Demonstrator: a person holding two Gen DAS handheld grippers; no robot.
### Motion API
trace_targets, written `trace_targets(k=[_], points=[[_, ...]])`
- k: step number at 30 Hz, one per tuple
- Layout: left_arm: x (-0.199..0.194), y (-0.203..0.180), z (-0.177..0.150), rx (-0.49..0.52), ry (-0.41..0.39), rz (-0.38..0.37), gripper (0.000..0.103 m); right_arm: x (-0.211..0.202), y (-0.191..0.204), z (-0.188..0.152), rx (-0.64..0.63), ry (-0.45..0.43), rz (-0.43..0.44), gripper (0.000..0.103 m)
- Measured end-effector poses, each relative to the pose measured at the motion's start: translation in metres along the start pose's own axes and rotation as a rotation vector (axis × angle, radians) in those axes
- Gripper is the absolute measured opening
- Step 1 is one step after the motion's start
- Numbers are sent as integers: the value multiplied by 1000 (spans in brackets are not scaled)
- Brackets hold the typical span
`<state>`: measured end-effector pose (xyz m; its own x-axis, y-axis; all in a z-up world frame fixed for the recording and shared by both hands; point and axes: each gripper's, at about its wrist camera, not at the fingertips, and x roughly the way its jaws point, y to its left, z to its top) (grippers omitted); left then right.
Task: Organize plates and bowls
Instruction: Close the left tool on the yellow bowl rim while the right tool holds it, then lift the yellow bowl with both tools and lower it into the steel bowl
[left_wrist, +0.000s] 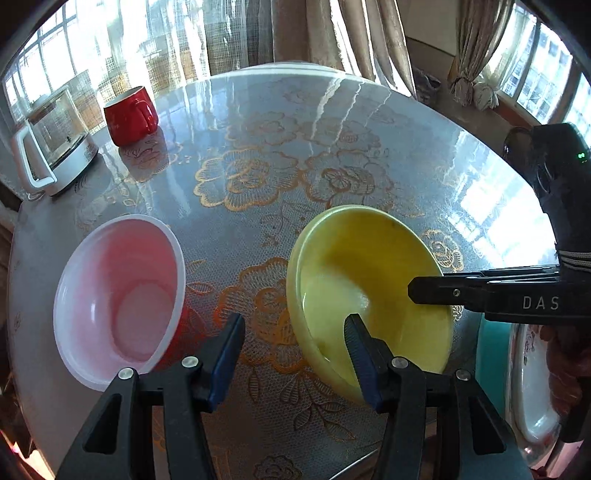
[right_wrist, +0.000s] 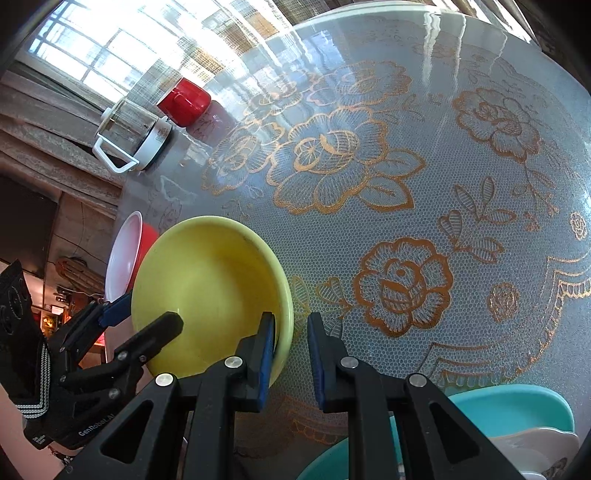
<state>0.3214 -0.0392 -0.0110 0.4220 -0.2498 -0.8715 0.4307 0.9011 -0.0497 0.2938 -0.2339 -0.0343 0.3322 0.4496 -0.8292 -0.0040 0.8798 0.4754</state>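
Observation:
A yellow bowl (left_wrist: 388, 266) (right_wrist: 210, 280) is on the near side of the round table. My right gripper (right_wrist: 291, 321) (left_wrist: 426, 282) is shut on its right rim, with one finger inside the bowl and the other outside. I cannot tell whether the bowl rests on the cloth. My left gripper (left_wrist: 293, 325) (right_wrist: 147, 314) is open astride the bowl's left wall. Its right finger is inside the bowl, its left finger stands well clear outside, and neither pad presses. A bowl with a pink inside and a red outside (left_wrist: 122, 288) (right_wrist: 123, 254) stands just left of the yellow one.
A red mug (left_wrist: 129, 116) and a glass jug with a white handle (left_wrist: 55, 144) stand at the far left of the lace-covered table (left_wrist: 277, 122). Teal dishes (right_wrist: 517, 413) and a white flowered plate (left_wrist: 532, 387) lie stacked at the near right edge.

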Motion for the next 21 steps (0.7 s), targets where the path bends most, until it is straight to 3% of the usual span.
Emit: trace_targets(k=[1,4,11,21], points=[[3,-3,0,6,10,-3,38,0,-1,0,3,1,7,18],[10,-8,0,4,37,-15,26,0,-2,-3,9,8,26,18],[5,-16,-4,-19,20,27,20,-1,3,-6,6,-8,33,18],[-21,-21,-16,-46,-33,62,20,-9,11,-9,7,-50,65,18]])
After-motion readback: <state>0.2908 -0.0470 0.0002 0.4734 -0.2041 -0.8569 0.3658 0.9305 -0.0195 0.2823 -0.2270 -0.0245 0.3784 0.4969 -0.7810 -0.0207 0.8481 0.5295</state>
